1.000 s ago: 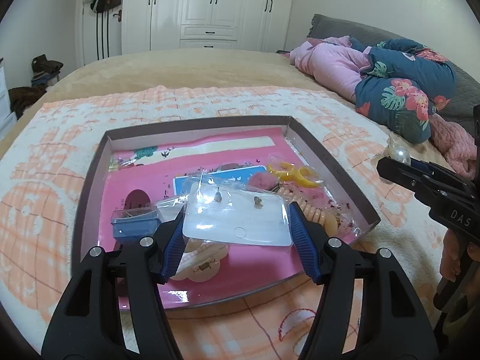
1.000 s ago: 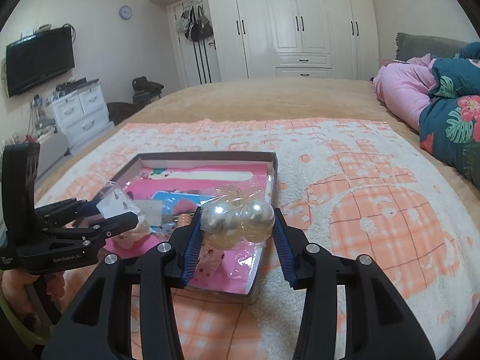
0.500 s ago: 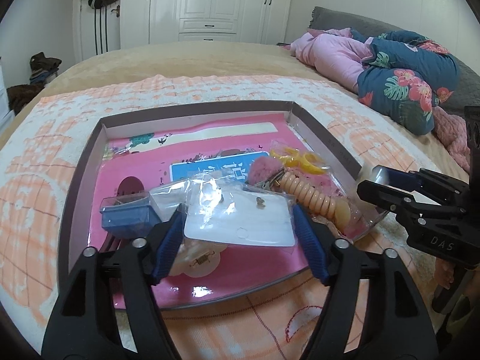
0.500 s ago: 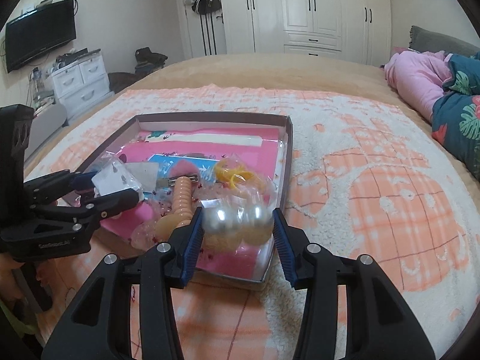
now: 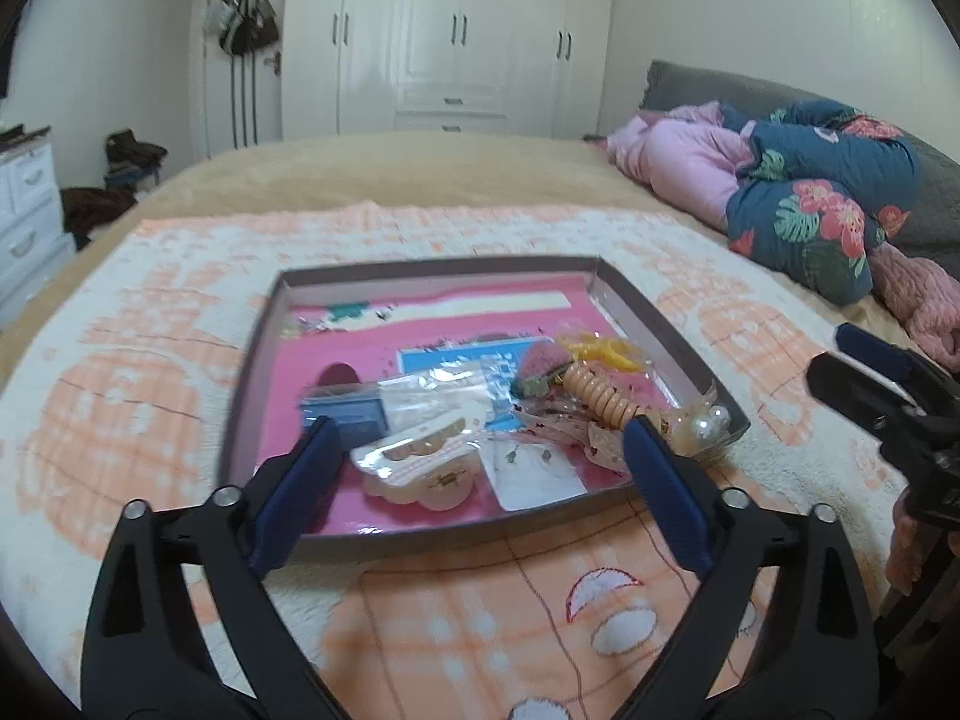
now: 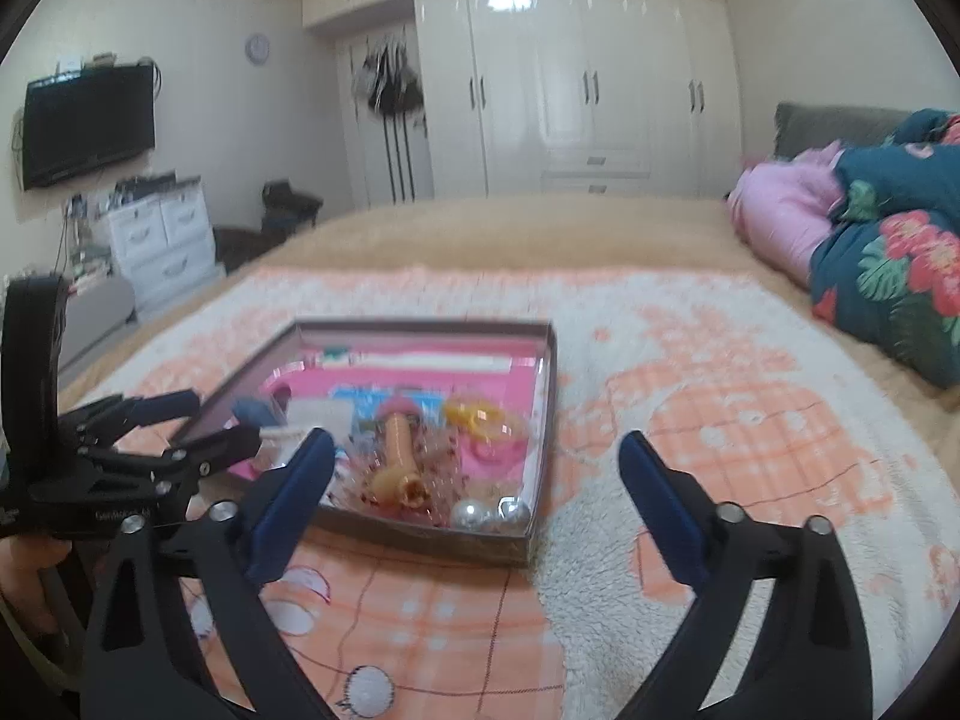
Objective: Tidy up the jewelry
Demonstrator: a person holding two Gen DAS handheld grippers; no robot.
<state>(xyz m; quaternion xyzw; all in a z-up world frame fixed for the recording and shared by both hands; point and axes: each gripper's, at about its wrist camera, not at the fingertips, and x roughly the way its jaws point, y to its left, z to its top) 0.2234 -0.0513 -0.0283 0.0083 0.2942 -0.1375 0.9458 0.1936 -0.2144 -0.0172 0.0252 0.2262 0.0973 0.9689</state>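
We note a shallow brown cardboard tray with a pink printed floor lying on a peach-and-white fleece blanket spread over the bed.

Left hand-held gripper: its jaws have just been opening and now stand wide, released, nothing between the blue pads. The clear plastic packet with a white earring card lies in the tray near its front edge, just beside a cream hair clip in clear wrap.

Right hand-held gripper: its jaws have likewise just been opening; they are spread wide and empty. The pair of large pearl beads in clear wrap sits in the tray's near right corner, against the wall.

Also in the tray: a peach spiral hair tie, a yellow ring-shaped piece and a small blue box.

We see both grippers hovering short of the tray's front edge.
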